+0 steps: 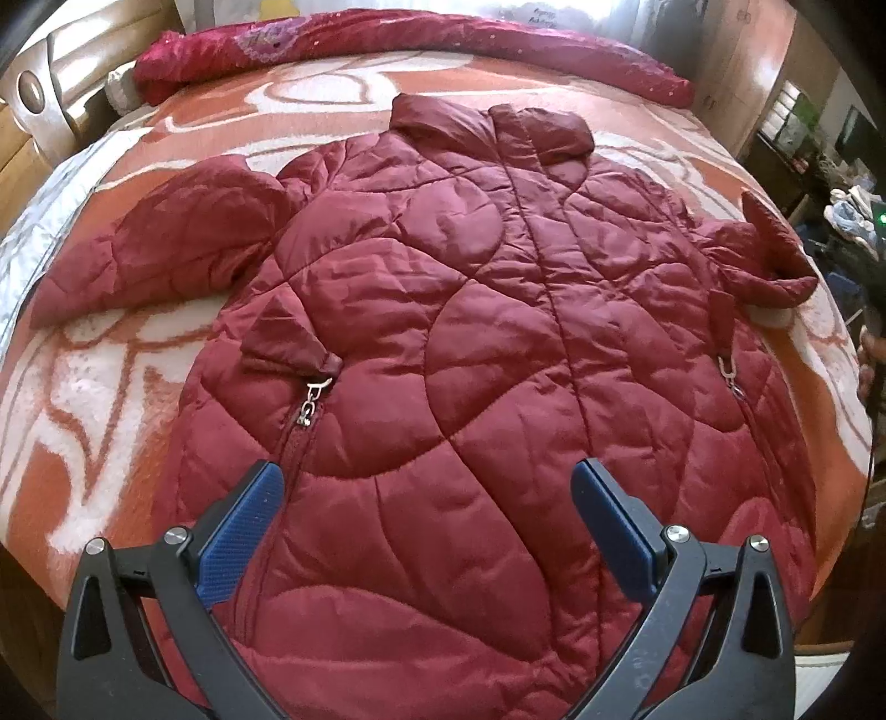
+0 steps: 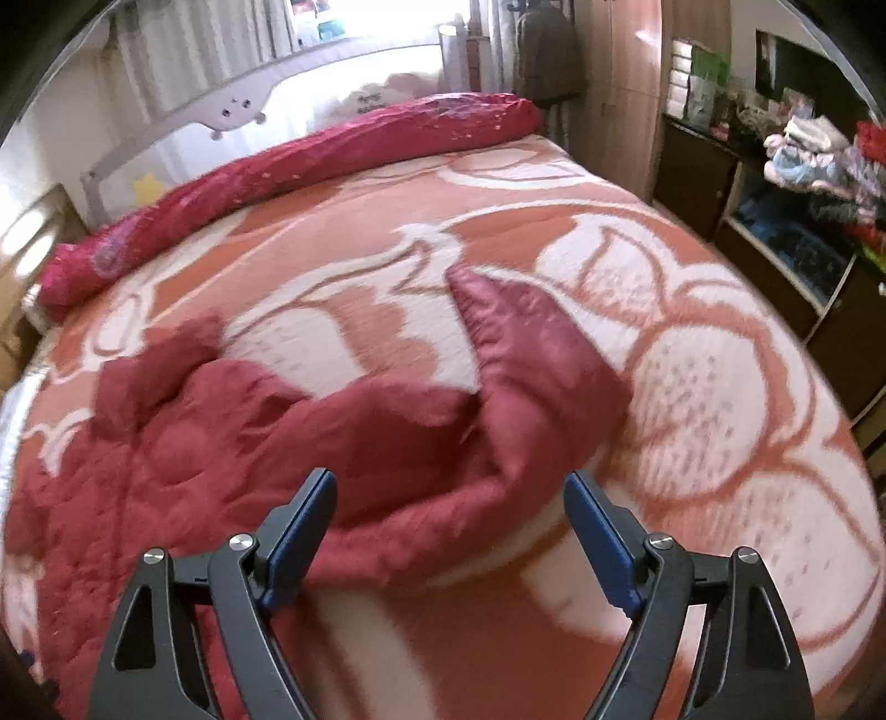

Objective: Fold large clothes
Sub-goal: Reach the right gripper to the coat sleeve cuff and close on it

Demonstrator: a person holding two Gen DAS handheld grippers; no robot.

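A dark red quilted jacket (image 1: 459, 343) lies front-up and spread on the bed, collar at the far end. Its left sleeve (image 1: 155, 249) stretches out to the left. Its right sleeve (image 1: 769, 260) is bent back on itself. My left gripper (image 1: 426, 487) is open and empty above the jacket's lower front. In the right wrist view, my right gripper (image 2: 448, 498) is open and empty just above the bent right sleeve (image 2: 515, 360), whose cuff points away. The jacket body (image 2: 166, 443) lies to its left.
The bed carries an orange and white patterned blanket (image 1: 111, 399), also shown in the right wrist view (image 2: 692, 387). A rolled crimson duvet (image 1: 387, 44) lies along the far edge (image 2: 277, 166). A dark cabinet with piled clothes (image 2: 803, 183) stands to the right of the bed.
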